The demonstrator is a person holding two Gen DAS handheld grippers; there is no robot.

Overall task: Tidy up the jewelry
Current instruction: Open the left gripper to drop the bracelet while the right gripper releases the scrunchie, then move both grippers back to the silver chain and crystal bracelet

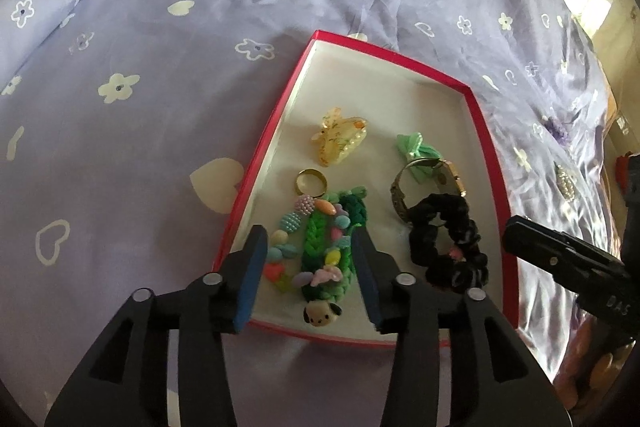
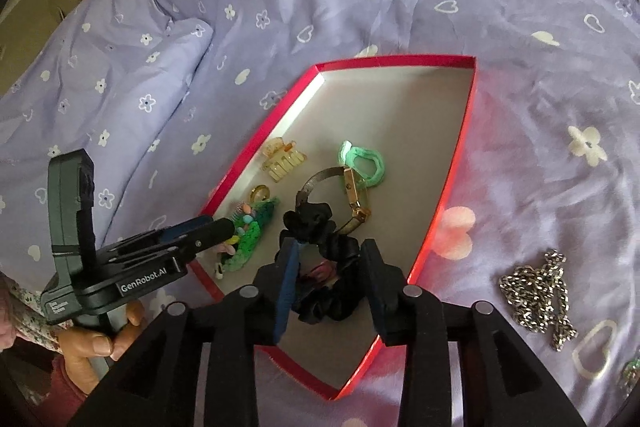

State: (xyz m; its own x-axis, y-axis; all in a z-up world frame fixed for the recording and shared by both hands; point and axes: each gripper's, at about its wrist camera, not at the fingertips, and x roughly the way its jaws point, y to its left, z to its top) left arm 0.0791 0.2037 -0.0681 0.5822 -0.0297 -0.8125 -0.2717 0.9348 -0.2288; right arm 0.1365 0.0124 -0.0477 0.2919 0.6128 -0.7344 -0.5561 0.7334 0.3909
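A red-rimmed box (image 1: 494, 163) (image 2: 456, 155) lies on the bed. It holds a yellow hair claw (image 1: 340, 141) (image 2: 284, 159), a gold ring (image 1: 311, 182), a mint bow (image 1: 416, 147) (image 2: 362, 161), a gold watch (image 1: 420, 187) (image 2: 354, 195), a black scrunchie (image 1: 448, 239) (image 2: 320, 223) and a green braided bracelet with coloured beads (image 1: 320, 247) (image 2: 250, 231). My left gripper (image 1: 310, 255) (image 2: 212, 227) is open, its jaws either side of the bead bracelet. My right gripper (image 2: 330, 263) is open over the scrunchie; its tip shows in the left wrist view (image 1: 514, 233).
The lilac flowered bedsheet (image 1: 160, 115) surrounds the box. A silver chain (image 2: 540, 291) lies on the sheet right of the box, with a small green item (image 2: 630, 371) beyond it. A sparkly clip (image 1: 566, 181) and a purple piece (image 1: 556, 127) lie on the sheet. A pillow (image 2: 120, 75) lies left.
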